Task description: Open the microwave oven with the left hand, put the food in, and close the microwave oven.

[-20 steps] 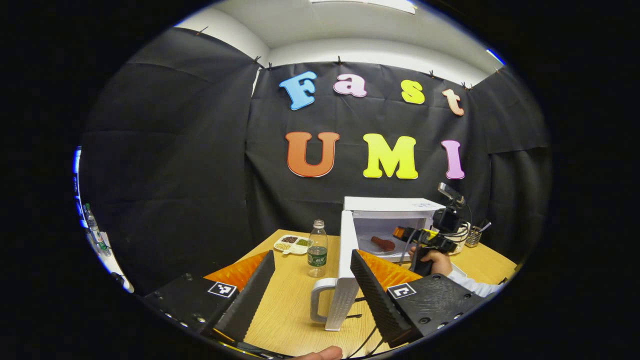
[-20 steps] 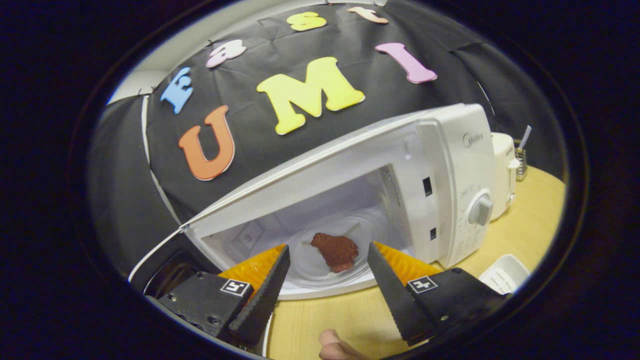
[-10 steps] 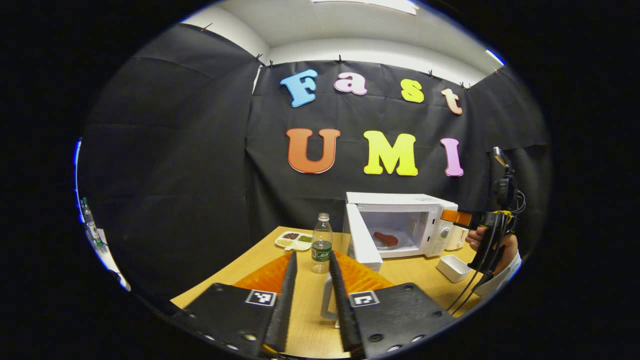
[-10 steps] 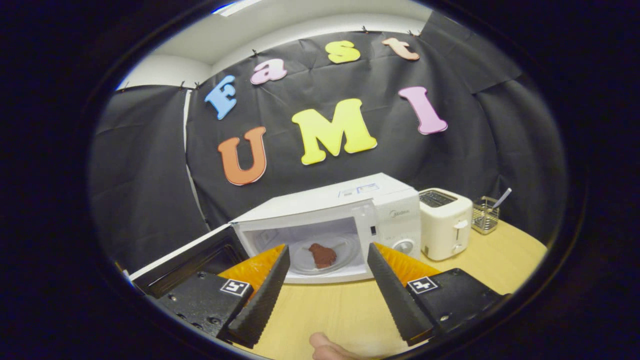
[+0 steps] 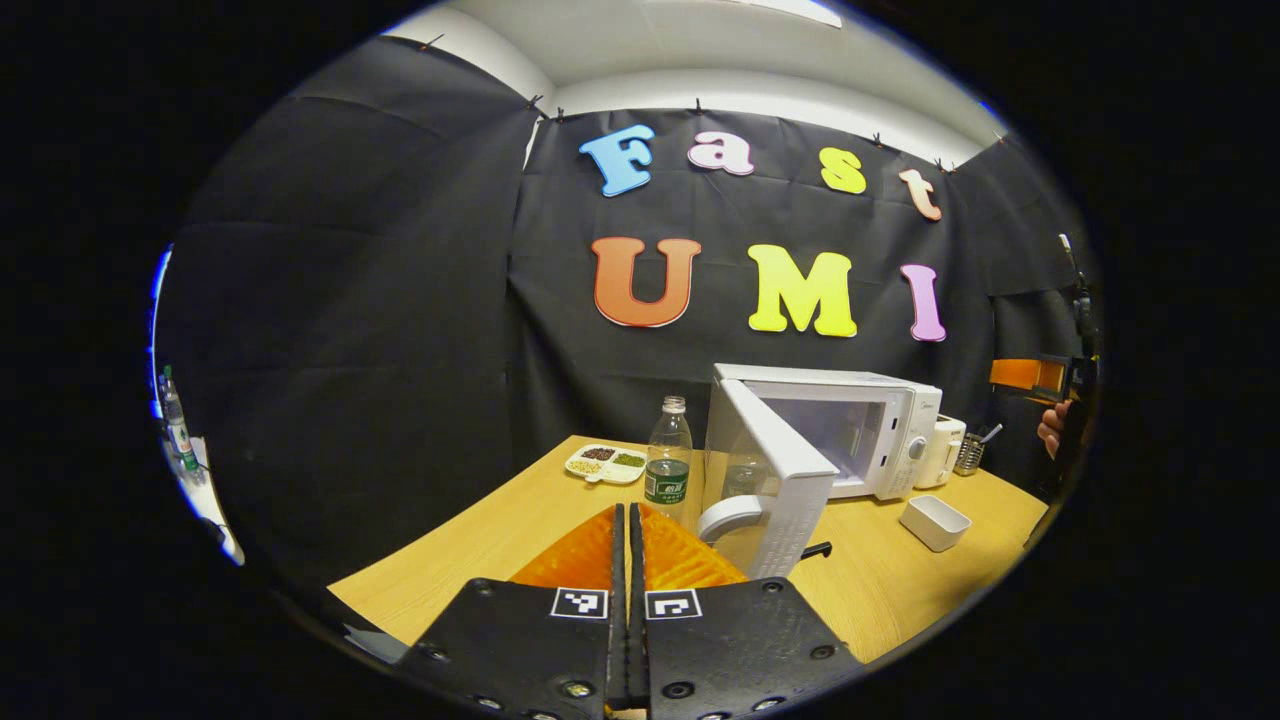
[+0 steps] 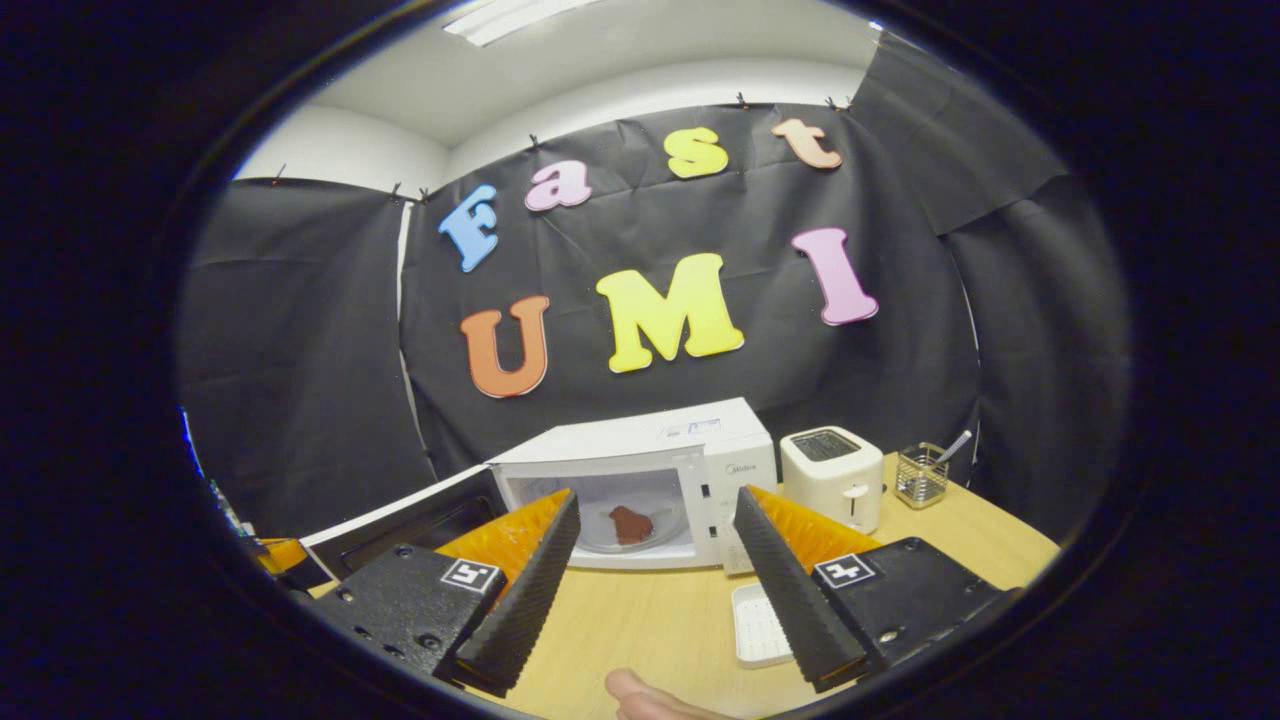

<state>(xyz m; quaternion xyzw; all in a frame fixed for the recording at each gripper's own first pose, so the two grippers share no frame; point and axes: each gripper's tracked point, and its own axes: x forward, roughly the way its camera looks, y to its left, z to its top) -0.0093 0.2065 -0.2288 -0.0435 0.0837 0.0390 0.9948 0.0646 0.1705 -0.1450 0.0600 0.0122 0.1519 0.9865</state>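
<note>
Wooden table (image 5: 880, 590) carries white microwave (image 6: 700, 450) | door (image 5: 780, 480) half open | brown food (image 6: 630, 523) on turntable inside microwave | left gripper (image 5: 627, 520) fingers pressed together, empty, before door | right gripper (image 6: 655, 520) spread, empty, facing microwave

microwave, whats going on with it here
A person holds a hand-held gripper in each hand at a wooden table. The microwave stands with its door part open, and the food lies on the glass plate inside. The left hand-held gripper is shut on nothing, near the door's handle. The right hand-held gripper is open and empty, short of the microwave. What is left is closing the door.
</note>
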